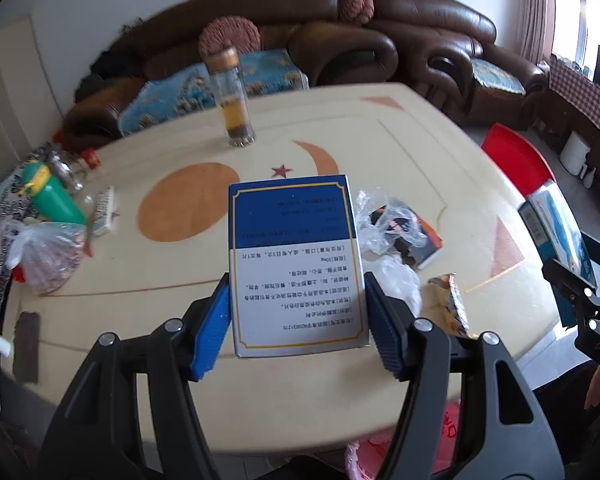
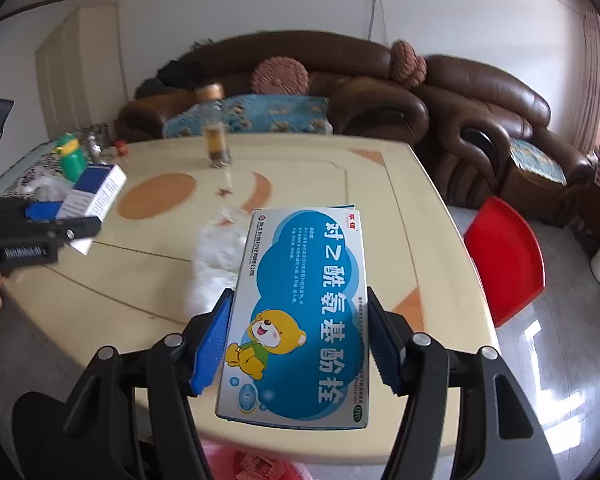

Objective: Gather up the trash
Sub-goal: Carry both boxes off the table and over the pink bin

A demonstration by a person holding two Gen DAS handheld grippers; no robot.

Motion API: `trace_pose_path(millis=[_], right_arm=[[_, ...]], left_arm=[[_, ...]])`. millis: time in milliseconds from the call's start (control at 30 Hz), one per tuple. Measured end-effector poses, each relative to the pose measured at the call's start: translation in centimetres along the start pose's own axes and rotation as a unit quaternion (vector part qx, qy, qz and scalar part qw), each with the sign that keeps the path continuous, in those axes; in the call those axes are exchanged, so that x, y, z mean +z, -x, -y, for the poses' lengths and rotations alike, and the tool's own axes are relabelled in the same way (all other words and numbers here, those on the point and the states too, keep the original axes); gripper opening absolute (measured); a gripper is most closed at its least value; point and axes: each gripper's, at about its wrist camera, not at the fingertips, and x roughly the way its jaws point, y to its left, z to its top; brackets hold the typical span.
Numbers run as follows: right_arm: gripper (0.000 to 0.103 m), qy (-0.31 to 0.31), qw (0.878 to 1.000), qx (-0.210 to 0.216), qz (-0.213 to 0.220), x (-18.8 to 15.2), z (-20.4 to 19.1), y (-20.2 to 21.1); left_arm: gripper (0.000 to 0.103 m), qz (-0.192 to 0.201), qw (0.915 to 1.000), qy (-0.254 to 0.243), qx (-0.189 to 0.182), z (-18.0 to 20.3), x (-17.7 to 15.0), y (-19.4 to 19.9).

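Two hand-held grippers hover above a cream table (image 1: pixel 380 128) in a living room, each carrying a medicine box. The left gripper (image 1: pixel 298 320) has its blue fingers (image 1: pixel 212 332) clamped on the long sides of a blue-and-white box (image 1: pixel 296 264), held flat above the table. The right gripper (image 2: pixel 298 340) has its fingers (image 2: pixel 384 344) clamped on a blue box with a cartoon bear (image 2: pixel 300 320), held above the table's near edge. More trash lies on the table: crumpled clear plastic (image 1: pixel 384 220), a small snack wrapper (image 1: pixel 452 300) and a dark packet (image 1: pixel 416 240). A pink bag (image 2: pixel 260 466) shows below the table edge, probably the place for trash. To do this step well, carry each box squarely over the bag's mouth before letting go, releasing one at a time, and steer clear of the tall glass bottle (image 1: pixel 232 100).
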Motion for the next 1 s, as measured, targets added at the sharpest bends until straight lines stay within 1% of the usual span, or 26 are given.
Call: trace_pose_path(millis=[133,267,333,433,500,767,1000], right_arm=[[0.061,0.012,1.000,0.009,0.020,-0.2,-1.5,3.4],[0.061,0.027,0.999,0.018,0.032,-1.2,-3.1,6.7],[0.061,0.034,0.999,0.022,0.036,-1.7,-3.7,8.0],[0.061,0.041,0.998,0.029,0.043,-2.6,-4.2,10.4],[0.061,0.044,0.998,0.031,0.044,-3.0,-4.4,11.5],[0.061,0.053,0.997,0.031,0.044,-5.6,-5.0,15.2],[0.061,0.053,0.997,0.038,0.030,-7.6,-5.8,16.0]], left_arm=[[0.062,0.020,0.9995,0.024,0.007,0.7,-2.0,3.7],[0.062,0.021,0.9988,0.043,0.003,1.7,-4.0,6.2],[0.062,0.021,0.9988,0.044,0.001,2.4,-5.0,7.3],[0.062,0.025,0.9987,0.043,0.009,3.1,-6.3,8.7],[0.062,0.023,0.9988,0.042,0.003,3.6,-7.2,9.5],[0.062,0.018,0.9993,0.033,-0.008,4.9,-10.1,11.5],[0.062,0.009,0.9997,0.019,-0.012,6.0,-12.0,11.5]])
